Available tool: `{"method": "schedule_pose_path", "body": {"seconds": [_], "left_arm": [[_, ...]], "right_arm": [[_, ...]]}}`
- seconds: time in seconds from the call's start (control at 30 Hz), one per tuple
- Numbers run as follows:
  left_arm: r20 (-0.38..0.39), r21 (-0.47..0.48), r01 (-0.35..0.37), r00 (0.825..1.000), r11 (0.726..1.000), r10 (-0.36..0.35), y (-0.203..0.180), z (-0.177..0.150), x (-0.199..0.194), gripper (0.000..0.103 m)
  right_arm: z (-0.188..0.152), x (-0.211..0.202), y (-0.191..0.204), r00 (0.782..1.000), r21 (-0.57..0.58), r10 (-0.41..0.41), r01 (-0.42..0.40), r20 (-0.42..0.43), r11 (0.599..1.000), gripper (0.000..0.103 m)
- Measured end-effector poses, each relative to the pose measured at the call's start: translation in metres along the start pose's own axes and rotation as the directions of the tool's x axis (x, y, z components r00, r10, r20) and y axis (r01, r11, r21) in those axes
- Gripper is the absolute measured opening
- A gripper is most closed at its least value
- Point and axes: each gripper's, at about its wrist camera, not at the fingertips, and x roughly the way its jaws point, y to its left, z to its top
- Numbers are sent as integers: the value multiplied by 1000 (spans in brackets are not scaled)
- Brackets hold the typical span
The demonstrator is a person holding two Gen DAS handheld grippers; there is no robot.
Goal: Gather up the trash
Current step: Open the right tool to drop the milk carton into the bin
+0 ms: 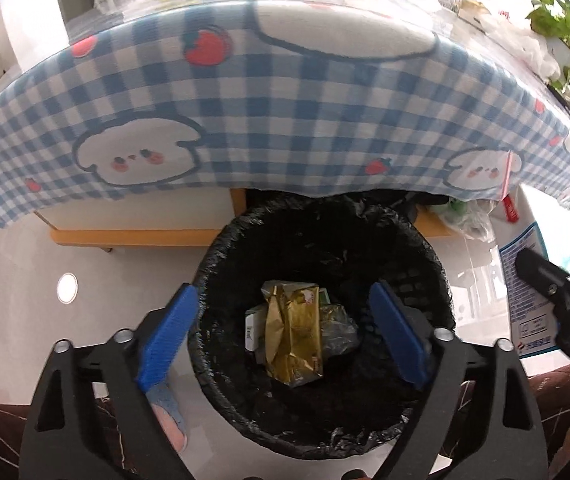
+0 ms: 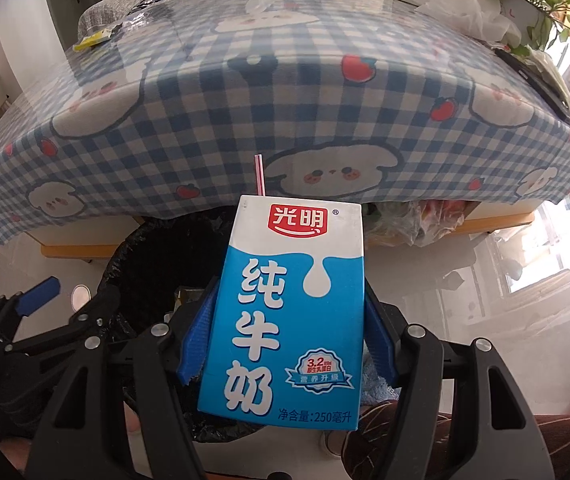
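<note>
Left wrist view: a table draped in a blue-and-white checked tablecloth (image 1: 285, 112) fills the upper half; its far end is blurred and washed out by window light, and the yellow item and potted plant there cannot be made out in detail. Below the cloth's hem stands a black trash bin (image 1: 321, 360) lined with a black bag, its near rim partly covered by the gripper arms. At the bottom of the bin lies a crumpled gold wrapper (image 1: 293, 340) over other scraps, a white-and-green carton and clear film, largely hidden beneath it. The left gripper (image 1: 281, 336) hangs over the bin mouth with its blue pads spread wide and nothing between them. At the right edge, a black finger of the other gripper and a strip of blue-and-white carton are cut off by the frame.

Right wrist view: the same table and cloth (image 2: 285, 92) span the top. The bin (image 2: 153, 264) appears left of centre, mostly hidden behind the carton and gripper arms. The right gripper (image 2: 285, 336) is clamped on an upright blue-and-white milk carton (image 2: 293, 312), its blue pads pressing both side faces; the carton's base edge covers the view below. A pink-striped straw (image 2: 260, 174) stands from the carton's top.
</note>
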Motion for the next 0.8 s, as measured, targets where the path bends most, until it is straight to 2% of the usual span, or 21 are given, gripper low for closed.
{"method": "schedule_pose_path", "body": {"seconds": [0.07,0.17,0.4,0.8], "left_arm": [[13,5,-7,1000,1000,7,6,-2,-2,95],[22,5,-8,1000,1000,8,16,-5,-5,97],[16,-18,-40,999,999,41,37,-7,-4,97],[63,-46,-55,996,997,58,61,-6,-24,97]], "right_arm": [[-2,4,4,1000,-7,9,-9,-3,1000,63],[-4,10,14,1000,-27,4,-4,-7,1000,63],[-8,22,38,1000,-72,6,-8,-23,997,63],[-3,20,72,998,-111,64,-63,1,992,63]]}}
